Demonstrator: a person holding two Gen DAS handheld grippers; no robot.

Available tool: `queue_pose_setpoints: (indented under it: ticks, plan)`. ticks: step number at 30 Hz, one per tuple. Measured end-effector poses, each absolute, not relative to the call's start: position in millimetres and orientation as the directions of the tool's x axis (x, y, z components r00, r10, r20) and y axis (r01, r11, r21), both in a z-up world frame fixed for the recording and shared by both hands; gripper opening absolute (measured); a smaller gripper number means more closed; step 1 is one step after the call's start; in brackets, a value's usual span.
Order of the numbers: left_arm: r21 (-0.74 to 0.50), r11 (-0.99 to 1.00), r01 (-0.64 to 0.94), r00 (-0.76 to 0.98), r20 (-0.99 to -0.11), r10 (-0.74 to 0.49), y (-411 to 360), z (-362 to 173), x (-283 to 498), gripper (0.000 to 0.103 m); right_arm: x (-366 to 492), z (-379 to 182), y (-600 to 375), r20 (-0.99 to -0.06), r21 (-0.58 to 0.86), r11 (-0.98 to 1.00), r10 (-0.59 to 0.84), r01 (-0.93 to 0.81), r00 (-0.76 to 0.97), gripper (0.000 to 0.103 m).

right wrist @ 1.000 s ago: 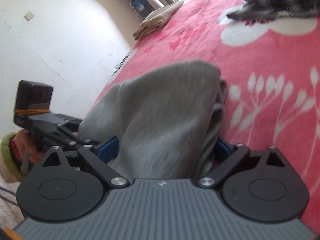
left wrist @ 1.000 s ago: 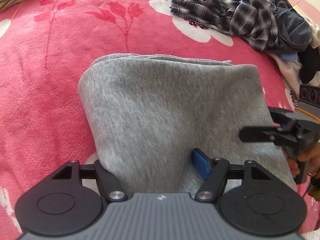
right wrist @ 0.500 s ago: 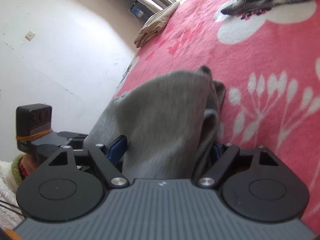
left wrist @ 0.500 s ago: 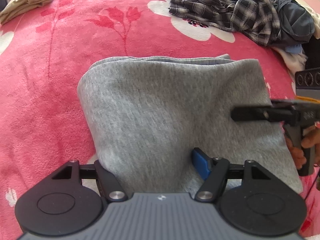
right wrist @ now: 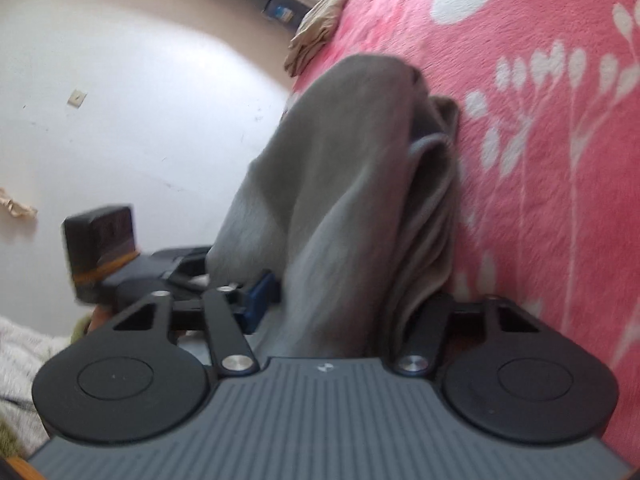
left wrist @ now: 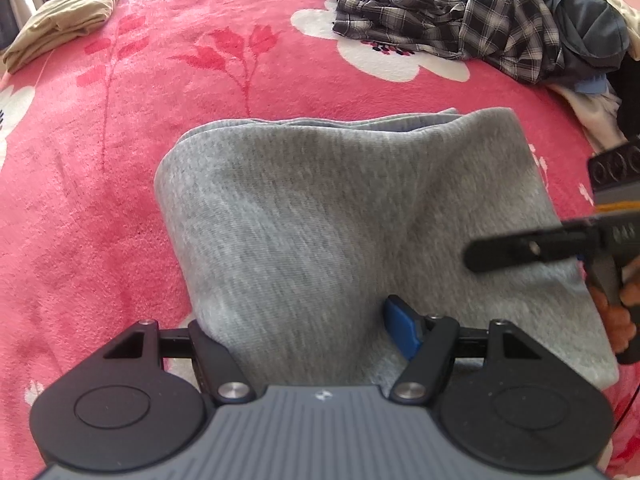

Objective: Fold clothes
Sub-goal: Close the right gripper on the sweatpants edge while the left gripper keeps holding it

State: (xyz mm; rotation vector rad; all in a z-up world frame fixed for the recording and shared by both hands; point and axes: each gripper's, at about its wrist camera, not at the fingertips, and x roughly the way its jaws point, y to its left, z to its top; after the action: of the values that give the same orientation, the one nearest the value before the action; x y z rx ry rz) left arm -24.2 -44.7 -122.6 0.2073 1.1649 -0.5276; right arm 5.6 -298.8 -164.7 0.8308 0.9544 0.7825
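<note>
Pink floral blanket [left wrist: 100, 208] under us; gray garment [left wrist: 340, 216] runs fwd from both tools, folded edge farthest ahead. Left gripper [left wrist: 304, 328] & right gripper [right wrist: 340, 304] each pinch its near edge, so we'd keep both level w/ even tension. Right tool rolled sideways, left flat.

From the left wrist we look forward and down along the fingers, very near the folded grey knit garment [left wrist: 344, 232], facing across the pink floral fleece blanket [left wrist: 100, 200] toward the heap of dark plaid clothes [left wrist: 460, 28] far beyond the garment; from the right wrist we look rolled sideways, just as near the same garment [right wrist: 332, 184], with the white wall [right wrist: 140, 100] left of it; both views share the garment, the blanket [right wrist: 560, 160] and the folded beige cloth [left wrist: 64, 24] [right wrist: 320, 36] beyond the garment.
</note>
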Motion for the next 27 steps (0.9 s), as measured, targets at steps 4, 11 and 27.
queue_pose_setpoints:
  ticks: [4,11,27]
  plan:
    - [-0.102,0.861,0.499,0.297,-0.913,-0.281,-47,-121,-25,0.069,11,-167,-295,-0.368,0.868,0.459,0.851,-0.190,0.375,0.051]
    - [-0.085,0.860,0.503,0.308,-0.912,-0.271,-50,-119,-28,0.069,14,-172,-294,-0.359,0.879,0.444,0.857,-0.175,0.370,0.053]
    - [-0.153,0.865,0.478,0.346,-0.872,-0.345,-38,-121,-35,0.058,11,-168,-282,-0.371,0.868,0.461,0.849,-0.184,0.377,0.053]
